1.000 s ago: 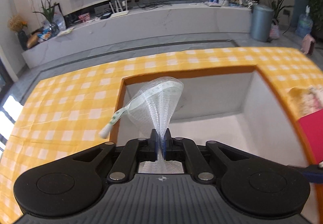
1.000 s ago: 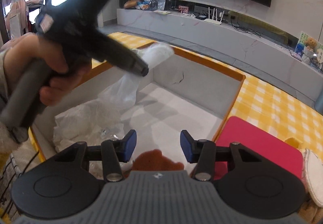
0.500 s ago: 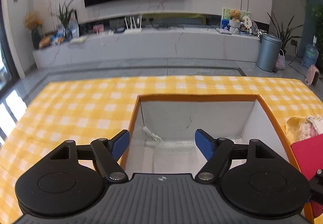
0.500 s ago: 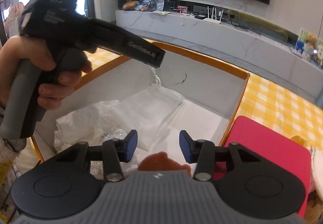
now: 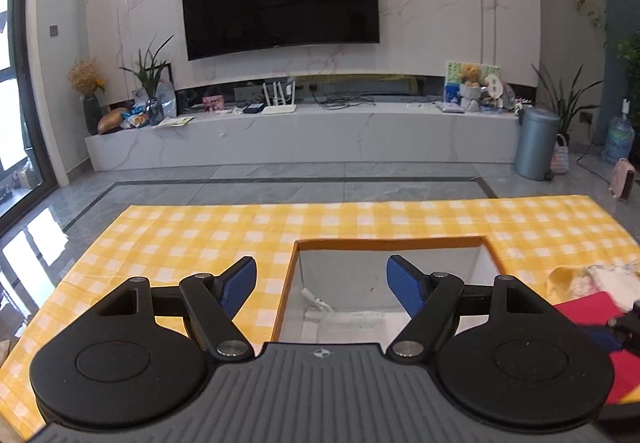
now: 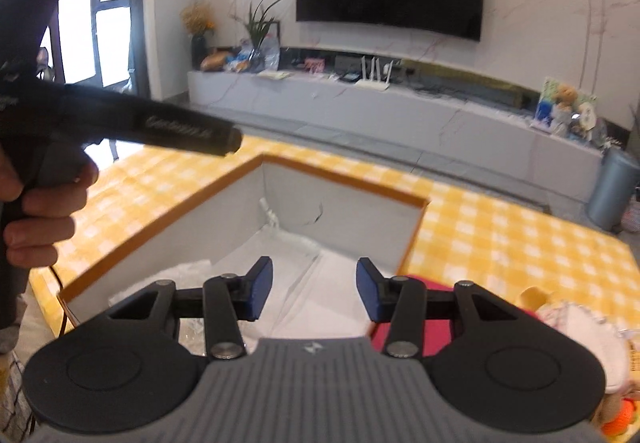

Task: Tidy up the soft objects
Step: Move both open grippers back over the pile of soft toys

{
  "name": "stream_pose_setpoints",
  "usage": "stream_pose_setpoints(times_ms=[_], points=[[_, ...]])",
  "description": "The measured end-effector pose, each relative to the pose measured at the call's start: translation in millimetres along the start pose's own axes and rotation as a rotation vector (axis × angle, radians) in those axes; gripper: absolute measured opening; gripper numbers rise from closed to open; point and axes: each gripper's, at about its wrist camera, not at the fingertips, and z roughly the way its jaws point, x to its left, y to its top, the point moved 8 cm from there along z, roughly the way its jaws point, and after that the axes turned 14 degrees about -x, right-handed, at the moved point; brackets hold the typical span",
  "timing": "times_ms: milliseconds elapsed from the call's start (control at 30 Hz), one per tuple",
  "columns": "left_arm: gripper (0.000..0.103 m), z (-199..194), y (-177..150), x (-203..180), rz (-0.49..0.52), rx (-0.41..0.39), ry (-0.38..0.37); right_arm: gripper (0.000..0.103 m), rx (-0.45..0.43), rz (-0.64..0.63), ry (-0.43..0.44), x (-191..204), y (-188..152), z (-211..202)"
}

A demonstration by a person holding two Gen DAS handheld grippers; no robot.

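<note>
Hovering above the orange-rimmed box [image 5: 400, 242], the left gripper [image 5: 321, 285] is standing wide and empty; the right gripper [image 6: 314, 289] is gaping narrower, also empty. Inside the box, a white mesh pouch [image 6: 280, 267] is lying limp. Beside the box, cloths [image 6: 576, 327] are waiting, likely light and floppy, best pinched at a bunched fold.

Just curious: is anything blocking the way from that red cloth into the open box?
Nothing visible. The red cloth lies right beside the box, whose top is open. The right gripper is open above the box's edge, its fingers empty.
</note>
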Motion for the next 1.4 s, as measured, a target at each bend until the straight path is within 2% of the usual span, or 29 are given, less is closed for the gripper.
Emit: stream_pose_setpoints(times_ms=[267, 467, 633, 767, 867, 1000, 1033, 1100, 1200, 1267, 1400], points=[[0.086, -39.8, 18.2, -10.1, 0.027, -0.045, -0.049, 0.051, -0.111, -0.08, -0.074, -5.1, 48.1, -52.2], [0.086, -62.5, 25.1, -29.4, 0.011, -0.056, -0.112, 0.052, -0.119, -0.15, -0.129, -29.1, 62.0, -95.5], [0.086, -80.1, 24.7, -58.2, 0.026, -0.037, -0.212, 0.054, -0.088, -0.189, -0.212, -73.3, 56.2, -127.1], [0.086, -90.9, 18.9, -90.4, 0.032, -0.009, -0.301, 0.054, -0.084, -0.14, -0.309, -123.5, 49.8, -145.4], [0.086, -89.1, 13.6, -117.2, 0.048, 0.025, -0.335, 0.058, -0.086, -0.051, -0.398, -166.0, 29.8, -153.5], [0.086, -83.5, 4.3, -162.4, 0.074, 0.039, -0.395, 0.058, -0.057, 0.048, -0.456, -209.5, -15.0, -141.9], [0.086, -79.6, 0.9, -174.6, 0.081, 0.048, -0.407, 0.058, -0.029, 0.054, -0.475, -219.0, -25.8, -136.3], [0.086, -72.4, -9.3, -197.9, 0.097, 0.081, -0.441, 0.058, 0.052, 0.055, -0.462, -234.4, -48.9, -121.3], [0.086, -60.8, -30.0, -234.9, 0.134, 0.139, -0.534, 0.058, 0.109, 0.114, -0.467, -264.0, -81.8, -113.4], [0.086, -51.9, -41.7, -257.6, 0.152, 0.163, -0.568, 0.058, 0.164, 0.15, -0.498, -281.1, -102.8, -109.3], [0.086, -35.5, -53.7, -299.5, 0.203, 0.154, -0.596, 0.058, 0.255, 0.229, -0.562, -307.9, -139.3, -112.4]])
